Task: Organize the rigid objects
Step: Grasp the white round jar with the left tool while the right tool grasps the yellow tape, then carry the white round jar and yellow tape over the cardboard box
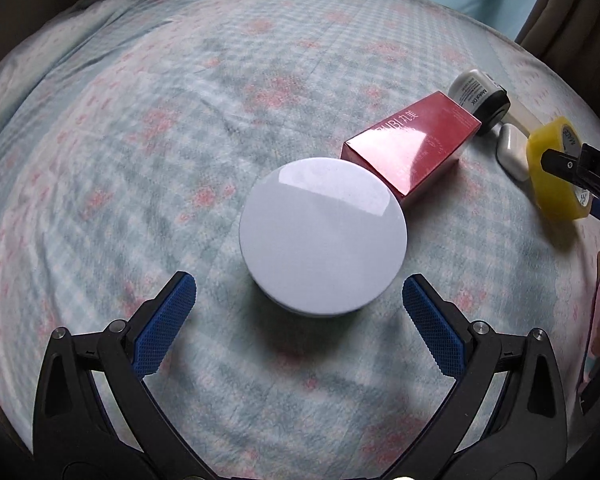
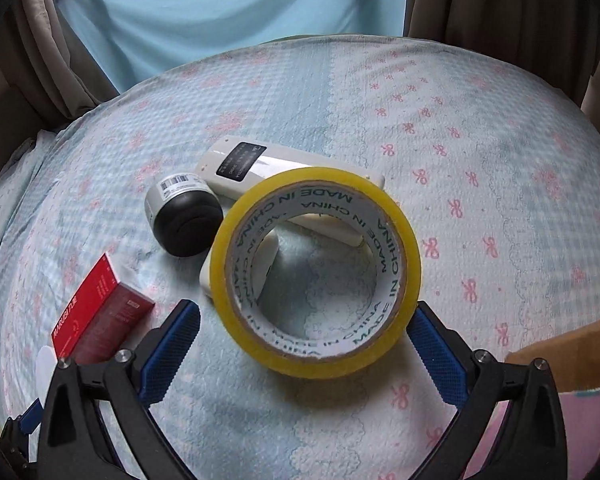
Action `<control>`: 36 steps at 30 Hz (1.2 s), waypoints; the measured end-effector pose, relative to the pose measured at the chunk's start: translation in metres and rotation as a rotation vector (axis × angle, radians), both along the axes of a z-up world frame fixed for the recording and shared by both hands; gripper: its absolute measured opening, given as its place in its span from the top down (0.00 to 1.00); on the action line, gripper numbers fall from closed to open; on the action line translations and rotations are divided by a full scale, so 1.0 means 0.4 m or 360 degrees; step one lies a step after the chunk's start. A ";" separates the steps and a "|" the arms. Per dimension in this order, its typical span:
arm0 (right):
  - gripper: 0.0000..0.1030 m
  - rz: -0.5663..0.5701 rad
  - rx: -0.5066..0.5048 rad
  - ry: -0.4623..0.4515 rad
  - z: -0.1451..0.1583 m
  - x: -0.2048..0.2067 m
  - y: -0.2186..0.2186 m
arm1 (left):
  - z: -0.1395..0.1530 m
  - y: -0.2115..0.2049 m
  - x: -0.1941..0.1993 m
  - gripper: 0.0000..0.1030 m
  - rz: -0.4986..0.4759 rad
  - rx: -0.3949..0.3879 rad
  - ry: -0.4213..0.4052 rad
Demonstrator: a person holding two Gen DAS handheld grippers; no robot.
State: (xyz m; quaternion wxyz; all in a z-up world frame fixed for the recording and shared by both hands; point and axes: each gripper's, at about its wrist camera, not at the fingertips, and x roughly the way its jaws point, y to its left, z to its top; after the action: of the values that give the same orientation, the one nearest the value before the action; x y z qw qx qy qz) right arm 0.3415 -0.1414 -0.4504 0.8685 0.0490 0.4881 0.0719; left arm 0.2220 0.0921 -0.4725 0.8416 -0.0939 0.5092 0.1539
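A round white tin (image 1: pixel 322 236) lies on the bedspread just ahead of my left gripper (image 1: pixel 299 294), which is open and empty, its blue pads level with the tin's near edge. A red box (image 1: pixel 414 146) lies behind the tin, touching it. My right gripper (image 2: pixel 306 320) is open around a yellow tape roll (image 2: pixel 320 268) that stands on edge between its fingers; contact is not clear. The roll also shows in the left wrist view (image 1: pixel 554 168). A black-capped white jar (image 2: pixel 184 216), a white remote (image 2: pixel 260 168) and a small white case (image 2: pixel 266 256) lie behind the roll.
Everything rests on a blue checked bedspread (image 1: pixel 140 160) with pink bows. A cardboard box edge (image 2: pixel 572 356) sits at the right. Curtains (image 2: pixel 520 20) and a pale blue sheet (image 2: pixel 220 8) hang beyond the far edge.
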 end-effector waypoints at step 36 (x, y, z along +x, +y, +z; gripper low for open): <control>0.07 0.0034 -0.0054 -0.0022 0.089 0.057 -0.008 | 0.080 -0.011 0.009 0.34 -0.0100 0.0042 -0.0122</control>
State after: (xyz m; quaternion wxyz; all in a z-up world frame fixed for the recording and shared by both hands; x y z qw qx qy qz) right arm 0.3644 -0.1445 -0.4150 0.8718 0.0284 0.4836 0.0733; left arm 0.2255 0.0877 -0.4407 0.8661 -0.0726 0.4771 0.1304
